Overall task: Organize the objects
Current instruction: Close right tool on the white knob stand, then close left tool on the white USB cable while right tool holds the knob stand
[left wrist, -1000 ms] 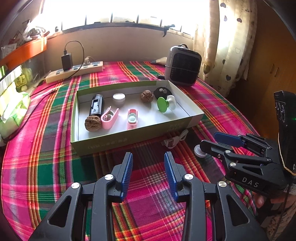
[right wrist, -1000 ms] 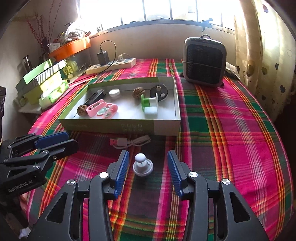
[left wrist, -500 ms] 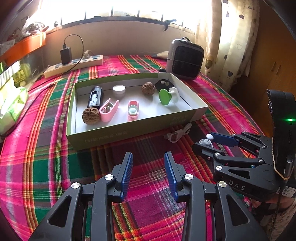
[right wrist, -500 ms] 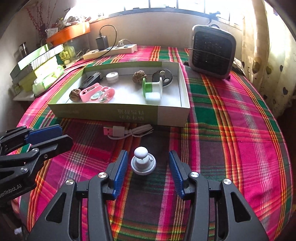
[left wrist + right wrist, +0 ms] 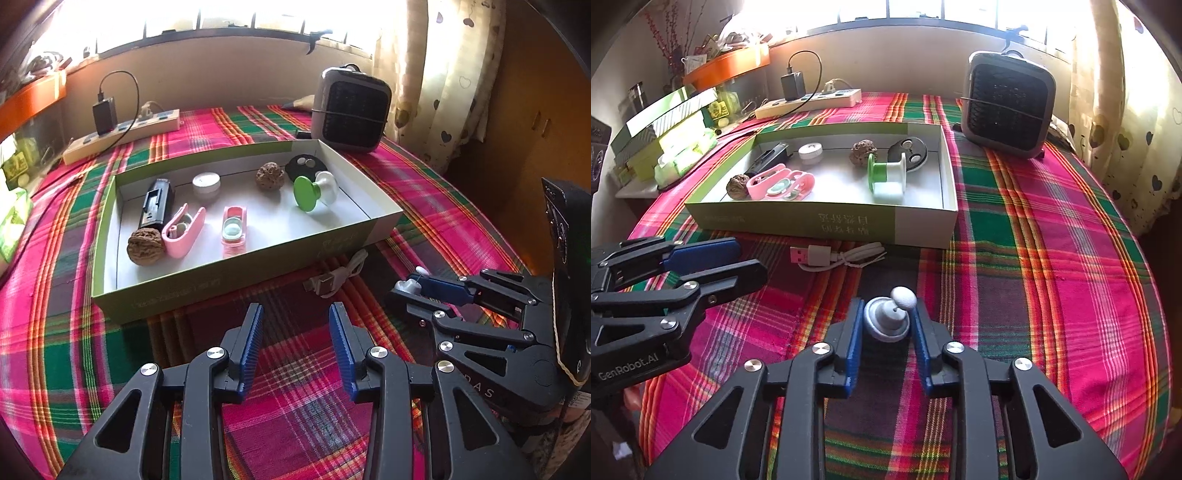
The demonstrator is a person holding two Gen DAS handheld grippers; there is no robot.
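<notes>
A small white knob-shaped stand (image 5: 888, 318) sits on the plaid cloth between the pads of my right gripper (image 5: 886, 328), whose jaws have closed in against its base. It also shows in the left wrist view (image 5: 408, 283) at the right gripper's tips. My left gripper (image 5: 295, 343) is open and empty above the cloth, in front of the green-sided box (image 5: 236, 284). The box holds two walnuts, pink cases, a black device, a white cap, a green-and-white spool (image 5: 886, 173) and a black disc. A white USB cable (image 5: 834, 255) lies in front of the box.
A grey heater (image 5: 1008, 107) stands behind the box at the right. A power strip with a charger (image 5: 809, 99) lies at the back. Green boxes and an orange tray (image 5: 665, 136) stand at the left beyond the table's edge.
My right gripper moved forward around the white stand and its jaws narrowed onto it. The left gripper stayed open and shifted slightly.
</notes>
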